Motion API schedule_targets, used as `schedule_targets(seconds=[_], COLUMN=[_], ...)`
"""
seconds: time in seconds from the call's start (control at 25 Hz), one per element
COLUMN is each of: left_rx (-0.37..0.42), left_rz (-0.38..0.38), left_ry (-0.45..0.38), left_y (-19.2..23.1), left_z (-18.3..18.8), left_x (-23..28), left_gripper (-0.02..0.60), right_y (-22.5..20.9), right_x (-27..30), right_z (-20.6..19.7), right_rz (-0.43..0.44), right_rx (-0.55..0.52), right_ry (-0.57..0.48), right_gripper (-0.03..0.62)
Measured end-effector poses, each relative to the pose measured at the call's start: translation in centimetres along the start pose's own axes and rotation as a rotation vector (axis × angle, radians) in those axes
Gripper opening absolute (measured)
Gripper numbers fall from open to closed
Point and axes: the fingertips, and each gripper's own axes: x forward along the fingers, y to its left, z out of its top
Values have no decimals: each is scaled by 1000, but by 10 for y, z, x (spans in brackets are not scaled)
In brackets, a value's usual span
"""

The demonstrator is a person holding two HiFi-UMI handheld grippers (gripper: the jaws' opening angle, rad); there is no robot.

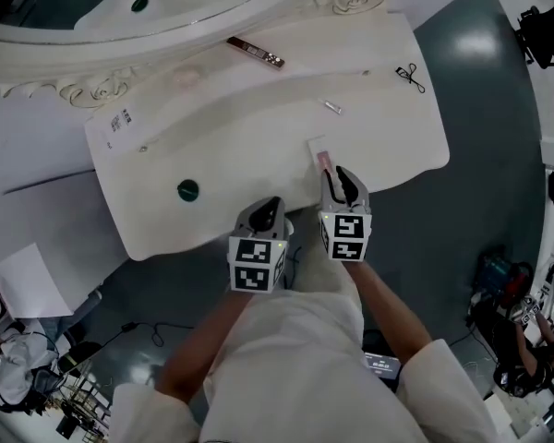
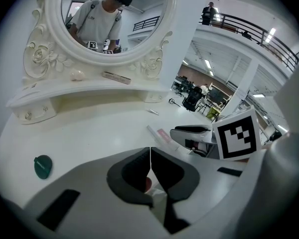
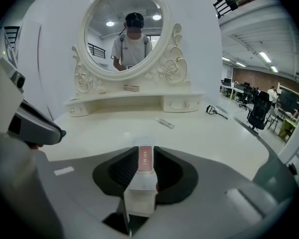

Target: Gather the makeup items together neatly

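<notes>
A slim white box with a pink face [image 3: 145, 159] sits between the pads of my right gripper [image 3: 145, 151], which is shut on it. In the head view that box [image 1: 319, 156] is at the dressing table's front edge, under the right gripper [image 1: 330, 172]. My left gripper [image 1: 270, 207] hovers at the front edge just to its left, jaws shut together [image 2: 150, 156] with nothing seen between them. A green round compact [image 1: 187, 190] lies front left. A small clear tube [image 1: 332, 107] lies mid-table, and an eyelash curler [image 1: 410, 76] lies far right.
A brown and gold stick [image 1: 255, 52] and a pale pink puff [image 1: 186, 77] rest on the raised shelf under the oval mirror [image 3: 124, 31]. A white printed card [image 1: 118, 121] lies at the table's left end. The table top [image 1: 249, 137] curves off to floor on the right.
</notes>
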Motion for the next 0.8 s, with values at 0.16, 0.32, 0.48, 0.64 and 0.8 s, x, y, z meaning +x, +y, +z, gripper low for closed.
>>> schedule_targets(seconds=[0.16,0.32,0.48,0.64,0.8], left_rx=[20,39,60,84,105], left_rz=[-11,-30,-52,-74,-95], left_ry=[-7,-17,-19,-14,-11], left_y=[-7,-20,-35,-50,-63], left_z=[14,29,41,52,63], left_x=[7,14,20,26,35], left_gripper=[15,15,15,15,15], right_y=[-14,-28,-48,-65,-83], right_x=[-6,-13,-20,-26,-29], right_z=[8,16,23,28,32], right_rz=[-24,-44,-77,-105,-129], right_rx=[-9,1,31,50,60], right_ry=[-14,-21,-34,-39,-43], right_gripper=[37,14,12,11,11])
